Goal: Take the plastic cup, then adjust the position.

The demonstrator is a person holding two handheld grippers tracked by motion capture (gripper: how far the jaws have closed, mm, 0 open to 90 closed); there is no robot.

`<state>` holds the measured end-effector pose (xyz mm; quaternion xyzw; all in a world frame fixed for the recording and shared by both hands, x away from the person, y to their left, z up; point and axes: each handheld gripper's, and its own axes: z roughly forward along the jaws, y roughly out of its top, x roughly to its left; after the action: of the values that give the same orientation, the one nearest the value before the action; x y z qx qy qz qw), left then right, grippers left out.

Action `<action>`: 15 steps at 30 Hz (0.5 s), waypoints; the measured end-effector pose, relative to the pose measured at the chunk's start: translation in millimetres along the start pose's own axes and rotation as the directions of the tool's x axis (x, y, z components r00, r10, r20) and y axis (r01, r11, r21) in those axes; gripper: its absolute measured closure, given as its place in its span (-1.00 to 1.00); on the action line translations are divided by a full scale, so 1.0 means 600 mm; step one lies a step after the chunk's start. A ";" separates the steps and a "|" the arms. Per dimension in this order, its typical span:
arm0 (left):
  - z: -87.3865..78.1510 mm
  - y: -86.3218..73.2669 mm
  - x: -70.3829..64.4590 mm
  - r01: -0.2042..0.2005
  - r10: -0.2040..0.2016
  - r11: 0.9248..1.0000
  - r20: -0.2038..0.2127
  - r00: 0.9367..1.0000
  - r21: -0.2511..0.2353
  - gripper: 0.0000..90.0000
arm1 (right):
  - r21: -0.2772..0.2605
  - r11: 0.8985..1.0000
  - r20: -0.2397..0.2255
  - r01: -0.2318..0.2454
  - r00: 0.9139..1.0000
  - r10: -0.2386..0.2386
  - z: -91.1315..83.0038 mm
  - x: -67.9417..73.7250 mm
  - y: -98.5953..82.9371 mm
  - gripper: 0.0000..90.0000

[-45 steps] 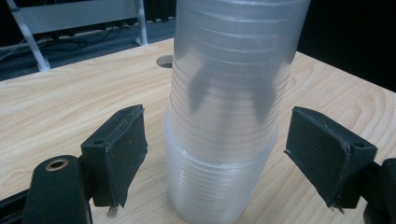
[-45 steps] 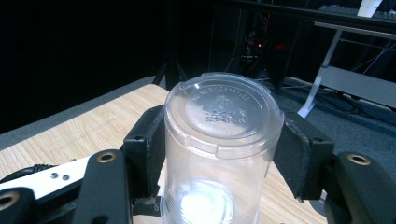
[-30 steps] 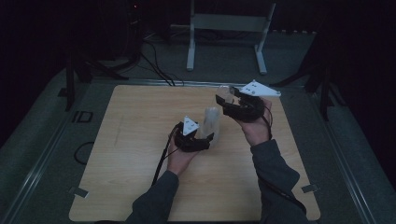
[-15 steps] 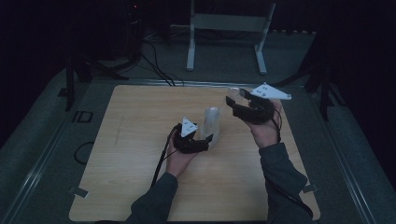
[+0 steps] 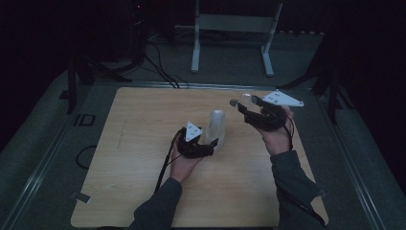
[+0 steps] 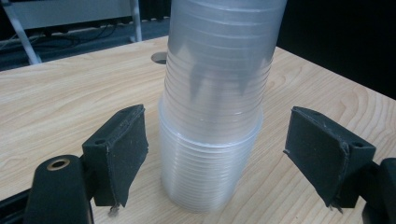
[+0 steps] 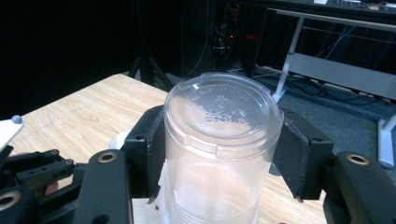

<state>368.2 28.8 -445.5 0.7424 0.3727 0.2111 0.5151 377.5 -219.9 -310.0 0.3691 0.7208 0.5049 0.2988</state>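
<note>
Wooden table [image 5: 143, 143] under dim light, dark floor around it, serves as the reference surface. Nearest the person, the left gripper [image 6: 215, 158] sits low on the table with jaws spread wide on either side of a stack of clear plastic cups [image 6: 215, 116], neither pad touching it; the stack stands upside down near the table's middle. Farther off, toward the table's right far corner, the right gripper [image 7: 219, 154] is raised, clamped on a single clear cup [image 7: 219, 140], base up. Beyond the table stands a white metal frame [image 5: 234, 24].
</note>
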 end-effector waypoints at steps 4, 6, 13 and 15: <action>0.000 -0.002 -0.001 0.003 -0.003 1.000 -0.002 1.000 0.000 -0.55 | 0.006 1.000 0.005 -0.003 1.000 0.003 -0.003 -0.004 -0.007 -0.12; 0.000 -0.003 -0.001 0.004 -0.004 1.000 -0.001 1.000 0.000 -0.55 | 0.011 1.000 0.008 -0.006 1.000 0.006 -0.004 -0.006 -0.011 -0.12; -0.003 -0.004 -0.002 0.003 -0.003 1.000 -0.002 1.000 -0.002 -0.55 | 0.017 1.000 0.016 -0.015 1.000 0.015 -0.007 -0.013 -0.022 -0.12; -0.004 -0.004 -0.002 0.004 -0.004 1.000 -0.001 1.000 -0.004 -0.55 | 0.022 1.000 0.020 -0.018 1.000 0.018 -0.008 -0.015 -0.026 -0.12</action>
<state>365.1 29.8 -446.5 0.7407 0.3739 0.2111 0.5168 375.1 -233.1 -322.9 0.3838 0.7200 0.4961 0.2971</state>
